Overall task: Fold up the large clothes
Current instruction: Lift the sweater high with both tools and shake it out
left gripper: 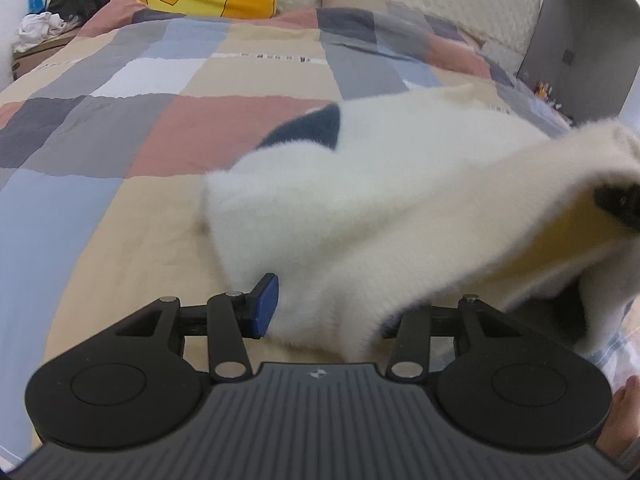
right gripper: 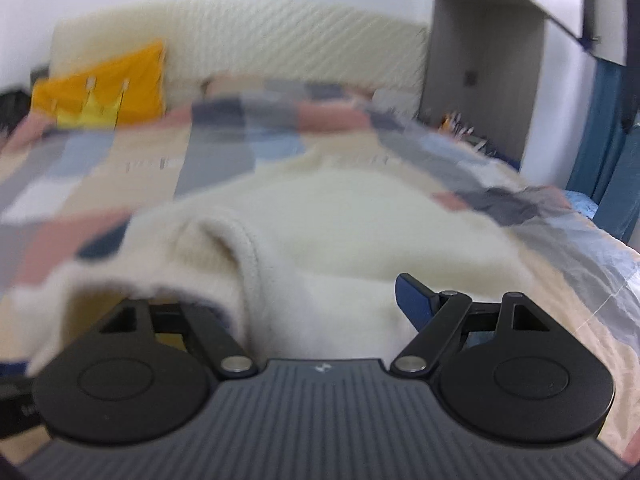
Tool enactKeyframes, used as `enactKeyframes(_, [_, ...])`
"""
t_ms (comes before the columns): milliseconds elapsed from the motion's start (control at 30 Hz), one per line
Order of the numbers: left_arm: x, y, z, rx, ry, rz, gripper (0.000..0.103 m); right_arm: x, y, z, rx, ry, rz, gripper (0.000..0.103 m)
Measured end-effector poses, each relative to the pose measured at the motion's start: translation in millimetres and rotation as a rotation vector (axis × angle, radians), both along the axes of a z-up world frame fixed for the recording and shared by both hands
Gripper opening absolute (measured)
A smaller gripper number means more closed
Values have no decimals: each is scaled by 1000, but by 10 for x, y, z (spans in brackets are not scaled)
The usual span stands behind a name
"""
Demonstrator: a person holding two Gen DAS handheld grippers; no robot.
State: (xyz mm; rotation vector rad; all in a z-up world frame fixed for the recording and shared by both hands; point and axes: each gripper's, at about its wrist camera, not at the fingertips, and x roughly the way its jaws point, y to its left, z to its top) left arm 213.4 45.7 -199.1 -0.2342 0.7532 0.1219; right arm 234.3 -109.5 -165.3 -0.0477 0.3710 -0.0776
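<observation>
1. Here the cream fleece garment lies on the bed's patchwork quilt, filling the left wrist view from its centre out to 3 o'clock, with a dark patch showing at its far edge.
2. The left claw stands part open. Its blue pad sits against the fleece at 6 o'clock; the other pad is buried under cloth, so fabric lies between the jaws, but I cannot tell that they pinch it.
3. The right claw stands wide, with fleece heaped between the jaws and one blue pad clear at 4 o'clock; it does not look clamped either.
4. The step in hand looks like taking hold of the near edge for a fold. To do it well, I judge each claw should close on a single hem layer rather than a bunch, both at matching points on the edge, so the fold lands square.
5. Only the left wrist view shows the raised flap at 3 o'clock with its yellow lining and the other claw's tip inside it.
6. Only the right wrist view shows the ribbed seam curling at 9 o'clock and the blue curtain at 3 o'clock, though this view is blurred.
</observation>
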Motion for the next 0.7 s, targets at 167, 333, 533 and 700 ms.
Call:
enactKeyframes(167, [-51,-103,63,43,-47,-21,54,-159,-49,139,4,-127,-26,80])
enactKeyframes(333, [-105,-277,104,125,-74,-38,66,-245,-240,255,70,-226,-69,80])
enactKeyframes(533, [-93,-130,119,114,-75,97,69,-166,-345,230,115,-194,-62,80])
enactKeyframes(700, [65,257,-5,-30,-26,203,67,-22,-273,66,113,-50,-40,80])
